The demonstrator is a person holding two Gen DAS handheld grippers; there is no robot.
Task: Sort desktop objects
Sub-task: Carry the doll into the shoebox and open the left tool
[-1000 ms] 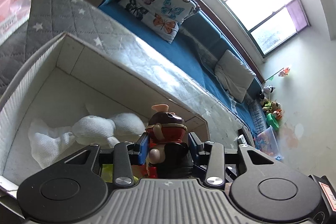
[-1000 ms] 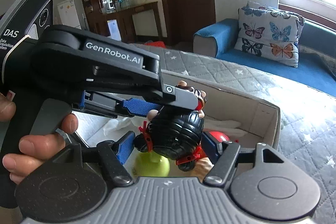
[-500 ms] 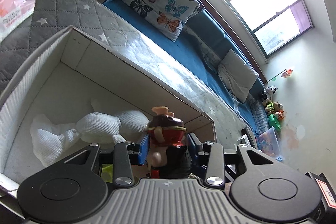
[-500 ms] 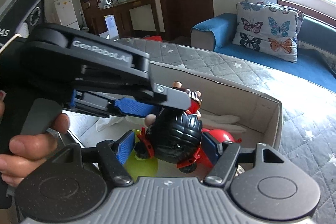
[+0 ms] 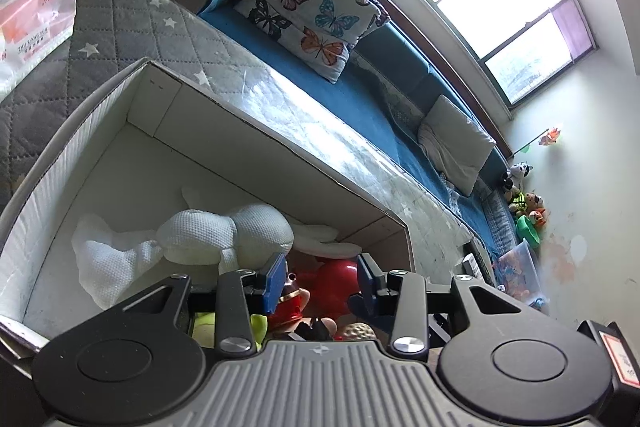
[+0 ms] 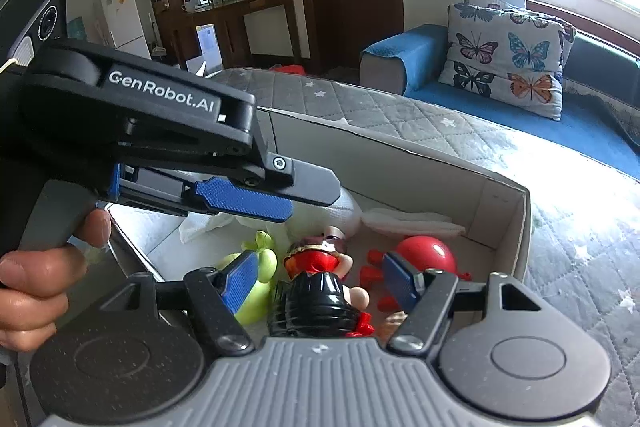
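A toy figure with a red mask and black body (image 6: 316, 287) lies in the white cardboard box (image 6: 440, 167); it also shows in the left wrist view (image 5: 292, 305). My left gripper (image 5: 322, 281) is open above the figure, apart from it. It shows from the side in the right wrist view (image 6: 256, 201). My right gripper (image 6: 320, 279) is open, with the figure low between its jaws. A red round toy (image 6: 426, 255), a green toy (image 6: 256, 287) and a white cloth toy (image 5: 224, 233) lie in the box too.
The box stands on a grey quilted cover with white stars (image 6: 400, 115). A tissue pack (image 5: 32, 27) lies on the cover at far left. A blue sofa with a butterfly pillow (image 6: 508, 55) is behind. A hand (image 6: 44, 267) holds the left gripper.
The left gripper opened and let go of the figure, which dropped into the box. The right gripper's jaws also spread apart from it.
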